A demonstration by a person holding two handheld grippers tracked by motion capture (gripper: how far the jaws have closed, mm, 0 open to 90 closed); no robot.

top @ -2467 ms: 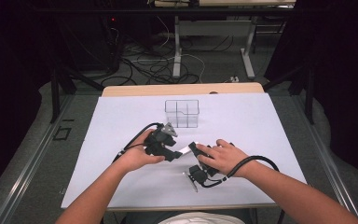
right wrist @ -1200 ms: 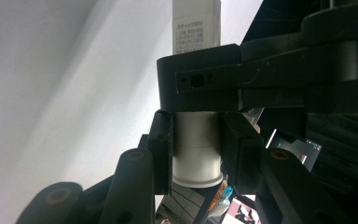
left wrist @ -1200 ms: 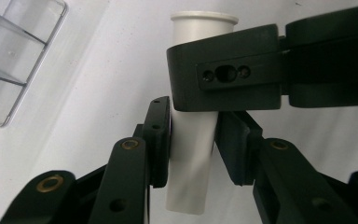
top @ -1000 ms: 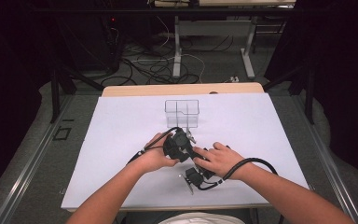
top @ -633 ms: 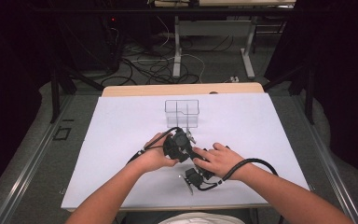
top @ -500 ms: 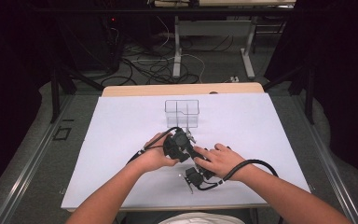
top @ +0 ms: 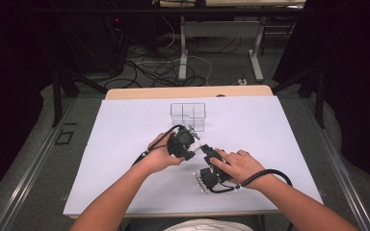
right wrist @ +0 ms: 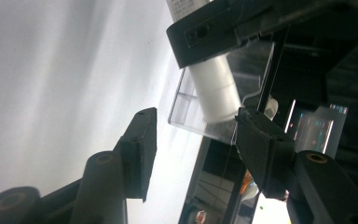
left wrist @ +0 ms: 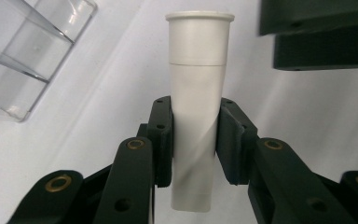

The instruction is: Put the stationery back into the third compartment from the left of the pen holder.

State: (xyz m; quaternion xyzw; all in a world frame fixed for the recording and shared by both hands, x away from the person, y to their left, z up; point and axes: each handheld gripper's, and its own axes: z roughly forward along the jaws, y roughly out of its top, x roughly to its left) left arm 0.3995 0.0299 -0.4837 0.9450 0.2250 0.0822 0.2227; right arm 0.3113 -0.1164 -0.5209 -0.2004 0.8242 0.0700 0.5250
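A white plastic tube [left wrist: 196, 70] with a rimmed end stands between the pads of my left gripper [left wrist: 195, 109], which is shut on its lower half. In the high view the left gripper [top: 183, 143] sits mid-table just in front of a clear divided box [top: 188, 115]. My right gripper [top: 206, 155] points at it from the right. In the right gripper view the tube [right wrist: 214, 88] hangs from the left gripper's black jaw, its end just beside my right gripper's [right wrist: 196, 121] right-hand fingertip [right wrist: 254, 133]. These jaws have just been opening and stand apart, pressing on nothing.
White paper [top: 125, 144] covers the table; a wooden edge [top: 188, 91] shows at the back. The clear box [left wrist: 23, 51] is close to the tube's left in the left gripper view. Each gripper trails a black cable [top: 265, 175]. Dark floor with cables lies beyond.
Since the earliest frame my left gripper has moved right and forward, close to the right gripper and the box. Over the last second both hands have kept still.
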